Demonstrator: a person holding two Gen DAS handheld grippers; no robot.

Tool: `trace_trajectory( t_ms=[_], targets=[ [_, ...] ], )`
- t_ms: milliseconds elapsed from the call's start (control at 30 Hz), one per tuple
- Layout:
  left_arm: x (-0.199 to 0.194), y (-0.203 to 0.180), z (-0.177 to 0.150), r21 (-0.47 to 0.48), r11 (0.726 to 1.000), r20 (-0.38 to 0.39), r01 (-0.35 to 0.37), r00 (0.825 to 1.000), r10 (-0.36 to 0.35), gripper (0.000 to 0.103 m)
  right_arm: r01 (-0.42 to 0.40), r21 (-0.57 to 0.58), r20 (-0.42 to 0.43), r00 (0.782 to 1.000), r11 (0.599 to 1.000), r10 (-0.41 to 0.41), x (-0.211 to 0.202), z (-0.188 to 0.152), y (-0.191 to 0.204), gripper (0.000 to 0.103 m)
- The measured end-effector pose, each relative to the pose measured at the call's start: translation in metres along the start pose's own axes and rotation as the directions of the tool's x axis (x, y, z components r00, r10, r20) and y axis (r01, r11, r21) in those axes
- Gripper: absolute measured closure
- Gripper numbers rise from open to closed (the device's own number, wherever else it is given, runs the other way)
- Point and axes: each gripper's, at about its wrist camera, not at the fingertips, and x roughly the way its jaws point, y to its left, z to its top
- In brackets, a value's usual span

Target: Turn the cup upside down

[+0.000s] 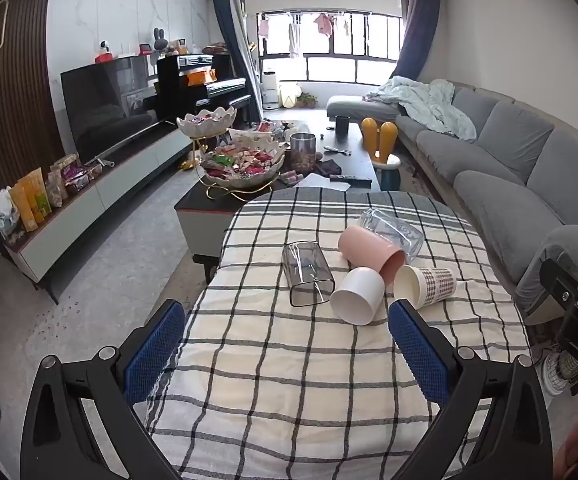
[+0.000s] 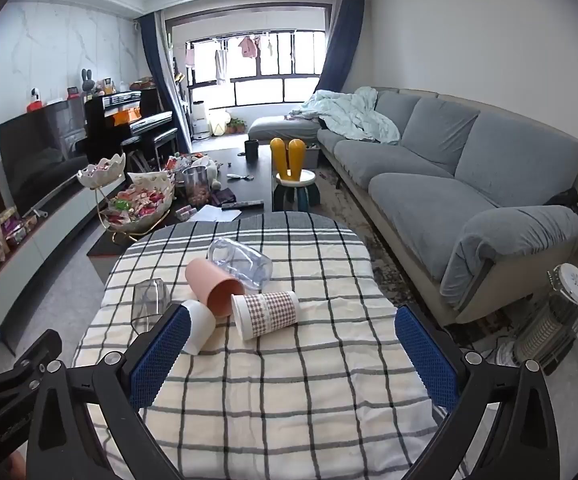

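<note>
Several cups lie on their sides on the checked tablecloth (image 1: 289,360): a smoky clear square cup (image 1: 307,274), a white cup (image 1: 357,294), a pink cup (image 1: 371,250), a plaid paper cup (image 1: 425,282) and a clear glass (image 1: 393,232). In the right wrist view they are the smoky cup (image 2: 149,304), white cup (image 2: 201,326), pink cup (image 2: 215,286), plaid cup (image 2: 265,312) and clear glass (image 2: 241,262). My left gripper (image 1: 285,320) is open and empty, just short of the cups. My right gripper (image 2: 291,324) is open and empty, its left finger (image 2: 161,356) in front of the white cup.
A dark coffee table (image 1: 353,160) with candy bowls (image 1: 241,164) and a jar stands beyond the checked table. A grey sofa (image 2: 449,168) runs along the right. A TV stand (image 1: 101,192) is on the left. A heater (image 2: 557,320) stands on the floor at right.
</note>
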Motion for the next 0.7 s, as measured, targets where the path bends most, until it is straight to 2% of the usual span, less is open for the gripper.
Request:
trace_trajectory(
  t_ms=[200,700],
  targets=[
    [-0.002,0.011,0.001,-0.005,1.0,0.008,0.0,1.0,0.0,0.0,-0.003,0.0,0.003,1.0,1.0,0.003,-0.002,0.001,0.0,0.0],
    [-0.002,0.004,0.0,-0.009,1.0,0.018,-0.005,1.0,0.005,0.0,-0.001,0.002,0.002,1.0,1.0,0.001,-0.002,0.001,0.0,0.0]
  ],
)
